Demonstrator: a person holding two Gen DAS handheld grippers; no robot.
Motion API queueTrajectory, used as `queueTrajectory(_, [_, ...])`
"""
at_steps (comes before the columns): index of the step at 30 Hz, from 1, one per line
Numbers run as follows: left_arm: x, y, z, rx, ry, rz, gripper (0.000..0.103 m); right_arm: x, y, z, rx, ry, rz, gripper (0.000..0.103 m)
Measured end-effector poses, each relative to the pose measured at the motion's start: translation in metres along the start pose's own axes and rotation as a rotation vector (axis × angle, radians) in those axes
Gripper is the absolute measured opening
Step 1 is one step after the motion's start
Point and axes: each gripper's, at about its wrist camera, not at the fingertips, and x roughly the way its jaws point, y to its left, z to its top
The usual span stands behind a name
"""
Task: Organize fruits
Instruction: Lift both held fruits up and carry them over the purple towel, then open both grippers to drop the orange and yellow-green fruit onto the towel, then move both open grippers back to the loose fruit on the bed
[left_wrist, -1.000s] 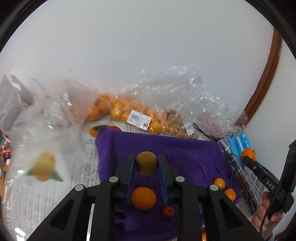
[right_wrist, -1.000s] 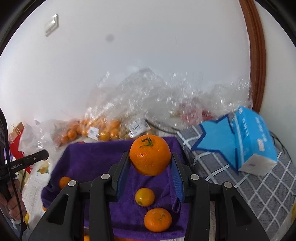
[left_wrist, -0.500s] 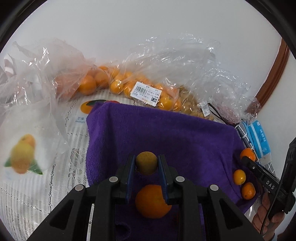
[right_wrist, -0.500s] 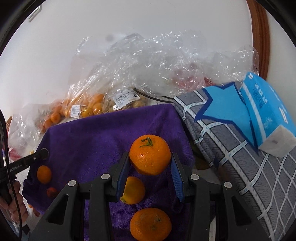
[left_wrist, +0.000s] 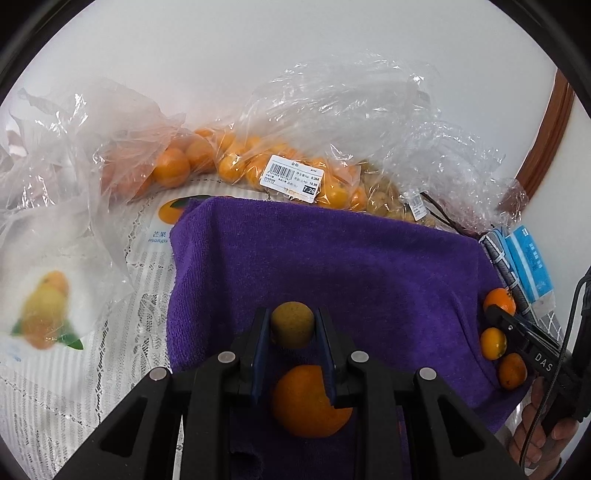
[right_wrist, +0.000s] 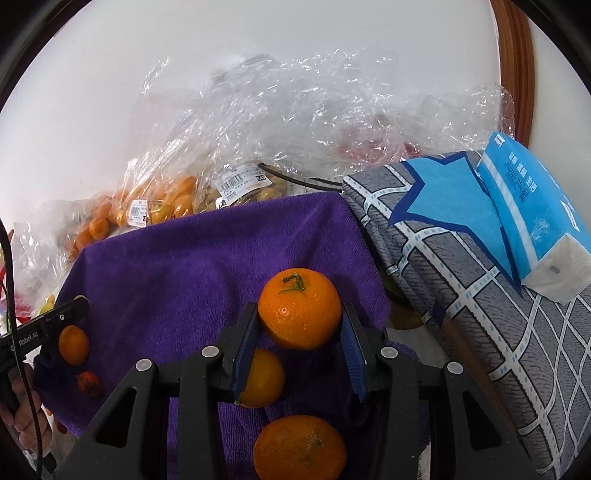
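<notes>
Midway through sorting, the left gripper (left_wrist: 292, 328) pinches a brown fruit (left_wrist: 292, 324) and the right gripper (right_wrist: 299, 325) an orange (right_wrist: 299, 308), above a purple towel (left_wrist: 332, 266) where loose oranges lie below each, bagged fruit beyond.

1. Towel (left_wrist: 332, 266): solid purple.
2. Held mandarin (right_wrist: 299, 314): bright orange, green stem.
3. Held small fruit (left_wrist: 292, 324): dull olive-yellow.
4. Cushion (right_wrist: 498, 314), three o'clock: grey, white grid, blue star.
</notes>
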Motion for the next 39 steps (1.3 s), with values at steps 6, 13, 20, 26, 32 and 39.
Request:
queueTrajectory(6, [-0.002, 0.000, -0.001, -0.001, -0.012, -0.003, 0.024, -0.005, 0.000, -0.002, -0.009, -0.004, -0.013, 0.044])
queueTrajectory(13, [-0.008, 0.001, -0.003, -0.023, -0.027, -0.006, 0.024, -0.023, 0.004, -0.003, -0.026, -0.041, -0.033, 0.051])
queueTrajectory(20, [-0.055, -0.020, 0.003, 0.046, -0.111, 0.046, 0.027, -0.061, 0.022, -0.006, -0.048, -0.127, -0.075, 0.051])
queueTrajectory(26, [-0.094, -0.022, -0.024, 0.045, -0.082, -0.052, 0.031, -0.095, 0.037, -0.028, -0.085, -0.080, -0.105, 0.051])
queueTrajectory(32, [-0.104, -0.004, -0.071, 0.058, -0.040, 0.001, 0.031, -0.115, 0.038, -0.068, -0.029, 0.001, 0.013, 0.050])
queueTrajectory(39, [-0.115, 0.011, -0.099, 0.045, -0.055, -0.053, 0.031, -0.121, 0.066, -0.103, -0.141, 0.017, 0.026, 0.040])
